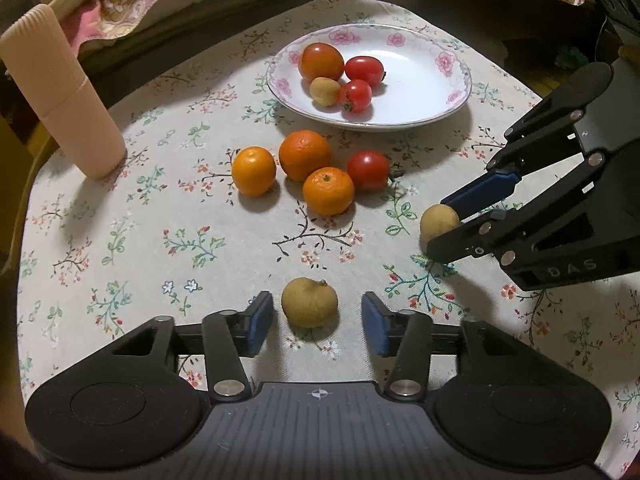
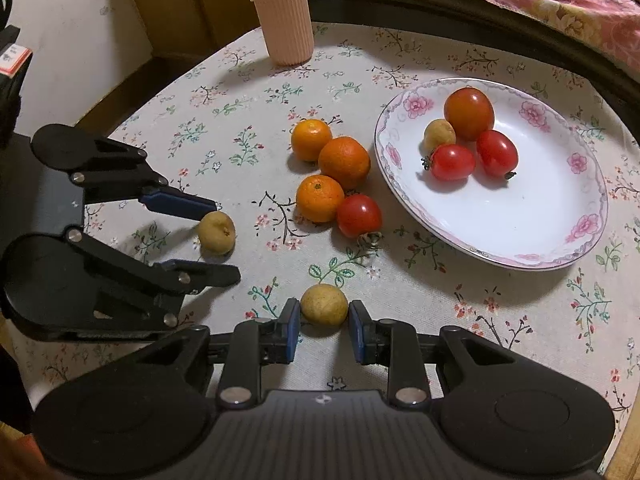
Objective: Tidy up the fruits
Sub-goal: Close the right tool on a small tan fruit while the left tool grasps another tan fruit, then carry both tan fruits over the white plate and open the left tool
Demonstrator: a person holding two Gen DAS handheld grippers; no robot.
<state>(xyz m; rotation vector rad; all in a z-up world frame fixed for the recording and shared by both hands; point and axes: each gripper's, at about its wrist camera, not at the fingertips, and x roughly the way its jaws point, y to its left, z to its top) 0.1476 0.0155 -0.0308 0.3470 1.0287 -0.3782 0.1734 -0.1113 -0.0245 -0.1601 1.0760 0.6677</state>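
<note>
Four fruits already lie on the plate [image 1: 456, 92], six remain on the worktop [image 1: 120, 240]; the left gripper [image 1: 317, 322] is open around one longan [image 1: 309, 302], the right gripper [image 2: 324, 322] closing on another longan [image 2: 324, 305].

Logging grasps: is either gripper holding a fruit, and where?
Neither clearly. Left gripper is open around one longan; right gripper brackets another longan's sides, contact uncertain.

Left tongs [image 1: 317, 318]: jaws spread wide, blue pads [image 1: 260, 312] well clear on both sides, low over the near edge of the bench. Right tongs [image 2: 324, 316]: jaws narrowed, pads [image 2: 294, 320] just at contact, cannot confirm full clamp. Right tongs [image 1: 440, 224] sit low toward the bench's right edge, angled inward.
</note>
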